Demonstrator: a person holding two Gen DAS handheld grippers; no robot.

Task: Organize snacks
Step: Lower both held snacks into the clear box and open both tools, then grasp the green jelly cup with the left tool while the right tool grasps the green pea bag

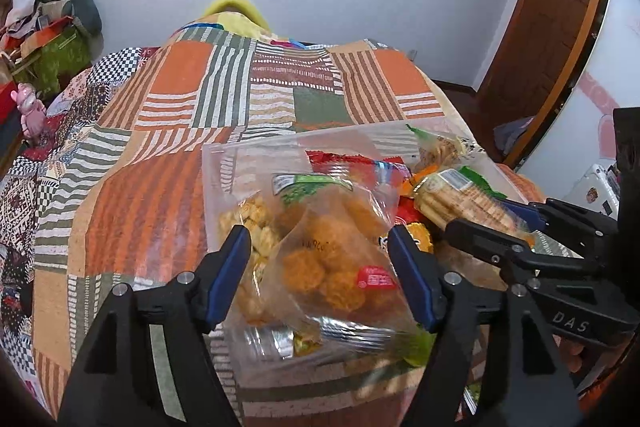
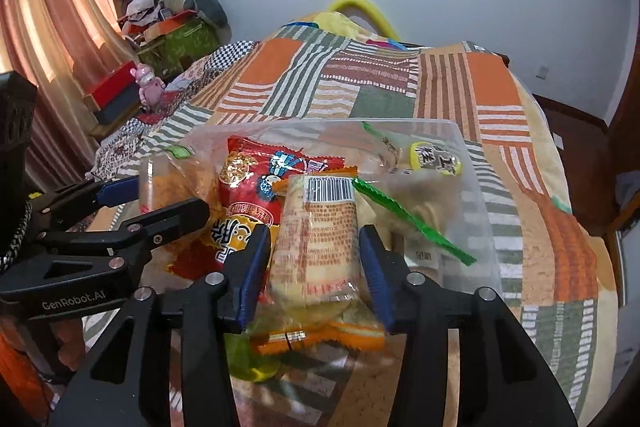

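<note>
Left fingers: blue-padded black left gripper (image 1: 318, 269) stood wide, its pads either side of a clear plastic bag of round orange-brown fried snacks (image 1: 336, 267); contact with the bag could not be confirmed from the left wrist view.
Right fingers: blue-padded black right gripper (image 2: 314, 273) sat at medium width around a clear-wrapped pack of pale biscuits with a barcode label (image 2: 320, 239); pads looked to be touching or just beside the wrapper, so a firm grip could not be told.
Container: clear plastic rectangular tub (image 2: 472, 155) rested on the orange, green and white patchwork bedspread (image 2: 400, 87), with the snacks heaped in and over it.
Other contents: red printed snack packet (image 2: 256, 183), small yellow-wrapped sweet (image 2: 438, 157) and green-edged wrapper (image 2: 412, 223) lay in the same heap.
Step in hand, as judged: each gripper was taking one packet from the pile for sorting.
Recommended method: close across the firm body of each packet, not the loose film. Lift straight up so neighbouring wrappers do not drag. Move one gripper at a time, since the two stood near each other.
Risk: slippery film may slide out of a light pinch.
</note>
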